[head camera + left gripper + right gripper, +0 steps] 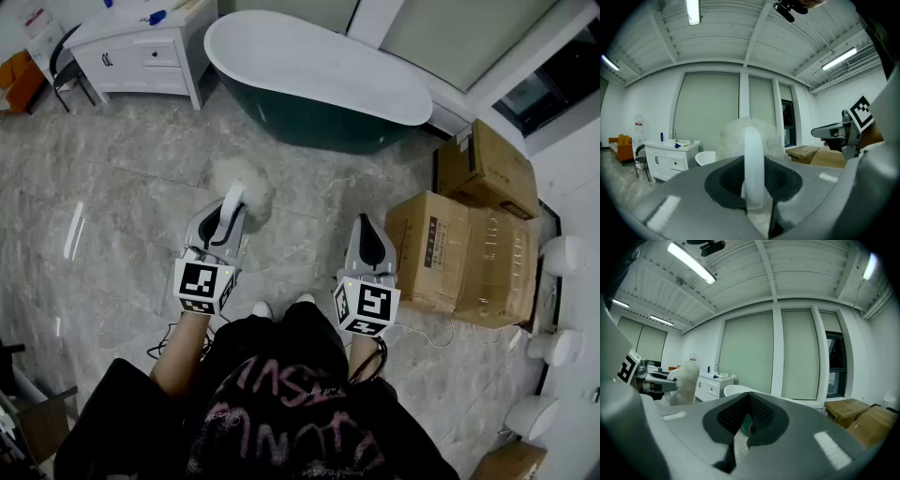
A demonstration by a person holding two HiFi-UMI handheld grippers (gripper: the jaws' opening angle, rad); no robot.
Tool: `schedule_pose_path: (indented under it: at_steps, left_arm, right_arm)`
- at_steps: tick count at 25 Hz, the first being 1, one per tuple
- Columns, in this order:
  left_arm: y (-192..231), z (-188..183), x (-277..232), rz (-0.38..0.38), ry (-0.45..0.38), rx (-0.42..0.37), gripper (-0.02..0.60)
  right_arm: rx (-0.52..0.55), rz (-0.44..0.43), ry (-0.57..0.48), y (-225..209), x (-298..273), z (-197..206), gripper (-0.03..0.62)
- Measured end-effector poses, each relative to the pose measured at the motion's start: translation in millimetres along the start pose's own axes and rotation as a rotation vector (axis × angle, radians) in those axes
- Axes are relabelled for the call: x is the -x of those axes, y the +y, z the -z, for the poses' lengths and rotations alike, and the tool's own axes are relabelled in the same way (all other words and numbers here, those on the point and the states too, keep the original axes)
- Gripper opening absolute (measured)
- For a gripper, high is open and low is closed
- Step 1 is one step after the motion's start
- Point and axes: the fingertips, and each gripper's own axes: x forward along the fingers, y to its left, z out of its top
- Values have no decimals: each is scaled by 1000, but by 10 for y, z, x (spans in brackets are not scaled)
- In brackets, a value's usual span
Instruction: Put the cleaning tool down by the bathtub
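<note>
cleaning tool [248,183]: white handle, fluffy pale head | clamped in left gripper [228,208], apart from bathtub [328,122] | bathtub: white rim, dark wall

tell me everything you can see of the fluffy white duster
The fluffy white duster has a round, fuzzy head on a smooth white plastic-looking handle. The left gripper's jaws are shut on the handle, head pointing toward the white-rimmed dark green bathtub, short of it. Nothing else appears to touch it.
</note>
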Motion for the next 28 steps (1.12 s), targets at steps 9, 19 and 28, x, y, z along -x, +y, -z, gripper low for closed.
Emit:
schedule_pose_path:
  at_steps: [9,19,28]
  left_arm:
    - [14,-2,-110,18,-5,-5,86]
    - [59,207,-522,20,33,-5,86]
    - [14,401,-1576,40,159,-23,86]
  right_arm:
    - [9,16,-4,-51,-111,-9,11]
    - [-4,-19,-40,-202,-512,98,12]
    - [-45,-22,37,-868,-1355,432,14]
